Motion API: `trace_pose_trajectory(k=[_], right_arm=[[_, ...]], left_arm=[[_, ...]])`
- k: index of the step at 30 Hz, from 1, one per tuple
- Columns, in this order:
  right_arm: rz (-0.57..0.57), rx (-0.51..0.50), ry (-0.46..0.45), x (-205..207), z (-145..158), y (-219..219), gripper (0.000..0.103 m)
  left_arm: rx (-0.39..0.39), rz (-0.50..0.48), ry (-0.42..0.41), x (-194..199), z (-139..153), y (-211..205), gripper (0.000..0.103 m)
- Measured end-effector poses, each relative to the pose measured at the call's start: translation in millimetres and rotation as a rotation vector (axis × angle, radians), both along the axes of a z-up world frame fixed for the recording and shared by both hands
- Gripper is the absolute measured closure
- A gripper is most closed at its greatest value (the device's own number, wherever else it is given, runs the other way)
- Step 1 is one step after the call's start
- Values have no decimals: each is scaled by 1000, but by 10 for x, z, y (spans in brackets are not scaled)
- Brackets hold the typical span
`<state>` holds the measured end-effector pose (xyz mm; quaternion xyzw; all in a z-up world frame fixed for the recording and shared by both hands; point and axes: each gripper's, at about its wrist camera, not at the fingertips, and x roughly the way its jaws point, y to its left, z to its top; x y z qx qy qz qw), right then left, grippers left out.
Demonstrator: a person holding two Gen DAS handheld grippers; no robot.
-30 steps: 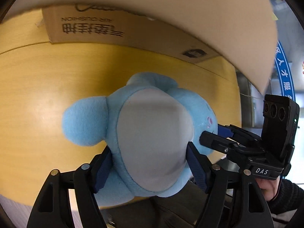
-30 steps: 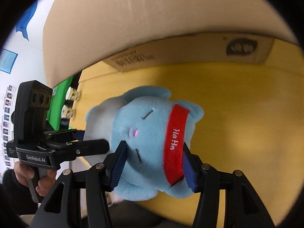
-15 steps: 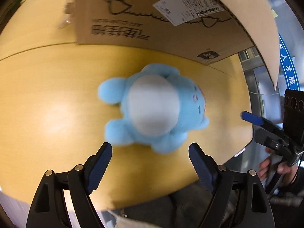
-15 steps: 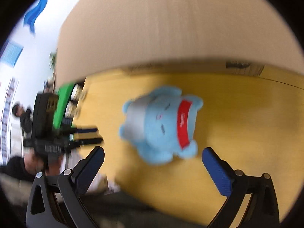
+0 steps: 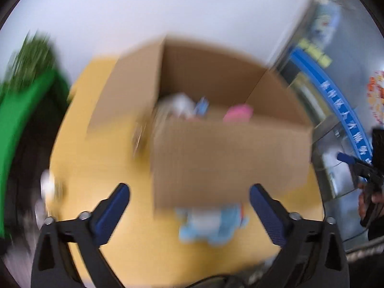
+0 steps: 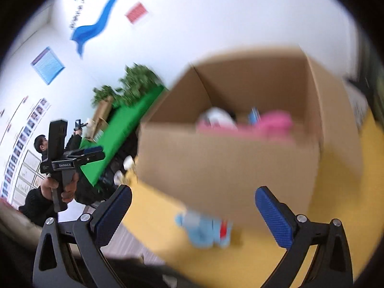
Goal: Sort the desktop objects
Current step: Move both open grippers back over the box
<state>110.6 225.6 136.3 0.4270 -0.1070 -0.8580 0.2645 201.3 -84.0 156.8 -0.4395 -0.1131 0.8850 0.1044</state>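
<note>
Blue plush toy (image 5: 212, 225) ahead of both wide-open empty claws: looks soft, light; pinch round belly.

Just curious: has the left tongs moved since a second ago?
Yes. The left tongs pulled back and up from the brown cardboard box, leaving the blue plush toy on the table.

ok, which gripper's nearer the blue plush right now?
Left, marginally; blur makes it close. Left gripper, jaws open, faces the blue plush, which looks larger in its view. Right gripper, jaws open, sees it smaller, farther ahead.
</note>
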Motion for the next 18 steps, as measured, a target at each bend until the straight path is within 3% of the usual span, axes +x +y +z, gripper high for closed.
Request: trace_pose_trajectory(k=[3, 6, 8, 12, 15, 18], right_arm=[[0, 67, 6, -652, 202, -177, 0], [-31, 88, -99, -1294, 108, -225, 0], [-64, 94, -209, -1741, -104, -222, 0], [-105, 166, -390, -2350, -624, -168, 0], [-97, 294, -485, -2712, -1186, -164, 0], [-15, 429, -595, -2886, -1834, -162, 0]], left_arm=[[-4, -98, 56, -629, 306, 181, 1], [-36, -191, -1, -1306, 314, 458, 0], [-40, -237, -90, -1710, 171, 622, 1], [-58, -281, -299, -2408, -344, 863, 1], [-110, -240, -458, -2840, -911, 869, 1], [-129, -176, -613, -3104, -1470, 749, 1]])
